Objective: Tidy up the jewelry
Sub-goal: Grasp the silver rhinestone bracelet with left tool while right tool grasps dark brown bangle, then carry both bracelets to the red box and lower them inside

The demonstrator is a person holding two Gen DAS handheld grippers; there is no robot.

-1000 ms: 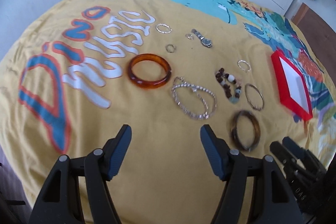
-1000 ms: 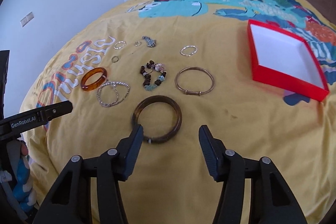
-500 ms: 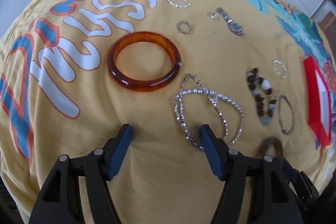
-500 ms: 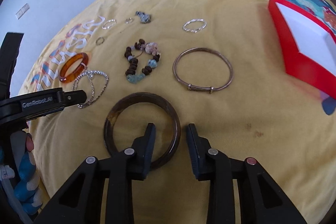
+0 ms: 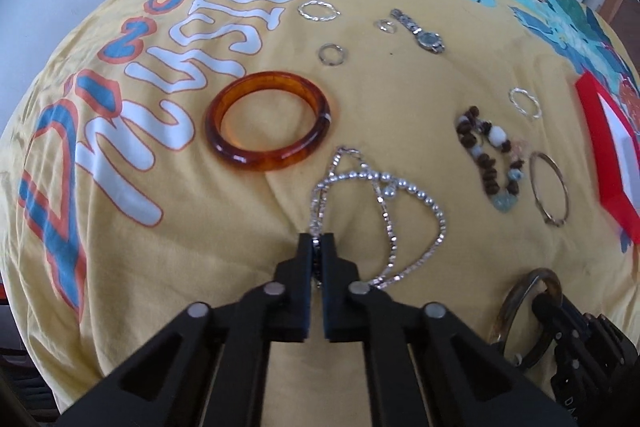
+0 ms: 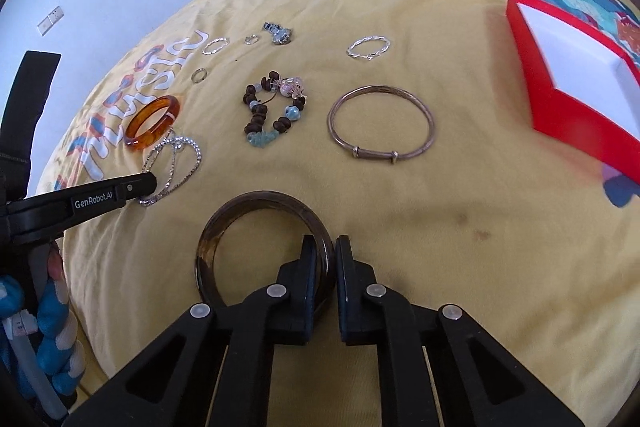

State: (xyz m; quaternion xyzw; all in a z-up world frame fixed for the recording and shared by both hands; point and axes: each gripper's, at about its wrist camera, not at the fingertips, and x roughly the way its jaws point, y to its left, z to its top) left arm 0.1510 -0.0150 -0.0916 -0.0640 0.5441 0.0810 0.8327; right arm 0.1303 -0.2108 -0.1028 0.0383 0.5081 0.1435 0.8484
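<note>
Left tongs (image 5: 317,243) clenched on the near loop of the silver chain bracelet (image 5: 400,187), which lies on the bed (image 5: 200,267) just beside the amber bangle (image 5: 267,121). Right tongs (image 6: 322,247) clenched on the rim of the dark horn bangle (image 6: 224,227), one finger inside the ring, one outside; bangle flat on the yellow bedspread near the front edge. Beaded bracelet (image 6: 272,115) mid-bed, thin metal bangle (image 6: 380,127) just right of it, apart. Twisted silver ring (image 6: 368,47) beyond that bangle. Toward the far side: wristwatch (image 5: 420,31), small ring (image 5: 386,25) beside it, plain ring (image 5: 331,55), twisted silver hoop (image 5: 318,11). Red box (image 6: 576,83), open, white inside, at the bed's right edge, well apart from both tongs.
</note>
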